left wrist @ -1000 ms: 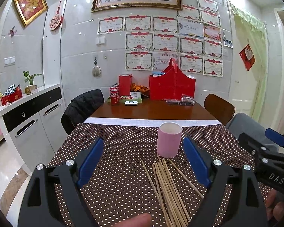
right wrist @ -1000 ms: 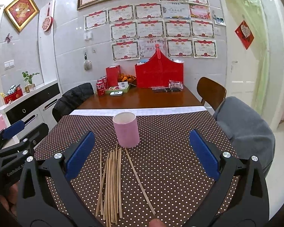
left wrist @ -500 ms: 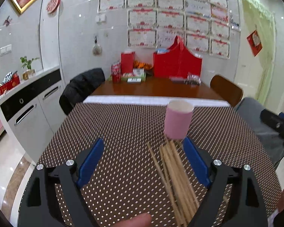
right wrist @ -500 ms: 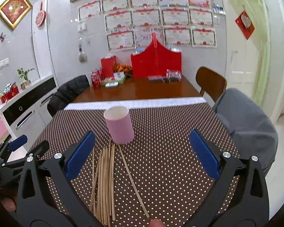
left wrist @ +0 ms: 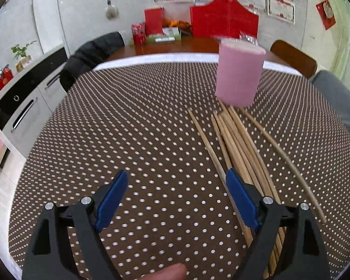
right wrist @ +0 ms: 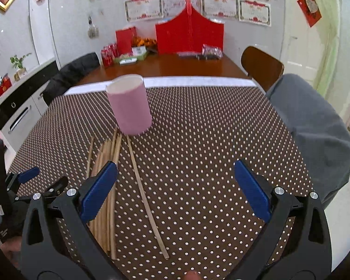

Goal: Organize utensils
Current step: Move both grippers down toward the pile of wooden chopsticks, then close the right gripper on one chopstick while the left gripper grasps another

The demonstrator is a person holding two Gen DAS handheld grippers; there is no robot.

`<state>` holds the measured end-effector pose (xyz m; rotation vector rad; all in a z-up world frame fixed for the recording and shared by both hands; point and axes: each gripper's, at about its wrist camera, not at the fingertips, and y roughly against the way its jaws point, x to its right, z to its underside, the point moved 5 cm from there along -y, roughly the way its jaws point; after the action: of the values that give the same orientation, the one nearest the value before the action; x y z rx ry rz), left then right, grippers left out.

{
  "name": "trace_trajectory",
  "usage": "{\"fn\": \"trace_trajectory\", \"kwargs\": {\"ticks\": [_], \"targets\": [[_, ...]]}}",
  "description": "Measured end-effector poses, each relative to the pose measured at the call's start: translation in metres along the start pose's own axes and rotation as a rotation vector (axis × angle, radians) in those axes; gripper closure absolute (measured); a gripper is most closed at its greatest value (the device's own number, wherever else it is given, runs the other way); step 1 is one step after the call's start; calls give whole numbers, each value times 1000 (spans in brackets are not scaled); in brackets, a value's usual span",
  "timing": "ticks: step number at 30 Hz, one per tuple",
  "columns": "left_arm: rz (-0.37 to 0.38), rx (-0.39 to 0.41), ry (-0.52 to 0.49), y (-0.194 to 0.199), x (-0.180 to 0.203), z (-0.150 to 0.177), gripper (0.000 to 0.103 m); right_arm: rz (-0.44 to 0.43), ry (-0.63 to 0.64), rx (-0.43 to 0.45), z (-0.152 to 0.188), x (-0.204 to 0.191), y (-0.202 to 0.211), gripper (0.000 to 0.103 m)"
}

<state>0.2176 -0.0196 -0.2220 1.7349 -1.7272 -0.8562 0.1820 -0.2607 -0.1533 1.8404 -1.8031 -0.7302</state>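
Left gripper (left wrist: 175,200) hanging wide open and empty at the bottom of its frame, right gripper (right wrist: 175,186) also gaping with nothing in it, chopsticks (left wrist: 235,154) lying bunched on the dotted cloth (left wrist: 128,128) center-right, tips just below the pink cup (left wrist: 238,72) standing upper right

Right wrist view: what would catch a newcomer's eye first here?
The pink cup standing upright mid-table on the dotted cloth, with a bundle of chopsticks lying flat just in front of it and one stick apart to the right. Next, the open right gripper in the foreground, empty above the cloth, and the red bag at the far wall.
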Motion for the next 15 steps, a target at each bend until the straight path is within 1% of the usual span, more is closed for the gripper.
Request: {"fn": "trace_trajectory", "kwargs": {"ticks": [6, 8, 11, 15], "targets": [[0, -68, -12, -31, 13, 6, 18, 6, 16, -58, 14, 3, -18, 5], [19, -68, 3, -35, 14, 7, 18, 9, 24, -73, 16, 3, -21, 5], [29, -97, -6, -43, 20, 7, 18, 7, 29, -87, 17, 4, -25, 5], [33, -87, 15, -42, 21, 9, 18, -9, 51, -123, 21, 0, -36, 5]]}}
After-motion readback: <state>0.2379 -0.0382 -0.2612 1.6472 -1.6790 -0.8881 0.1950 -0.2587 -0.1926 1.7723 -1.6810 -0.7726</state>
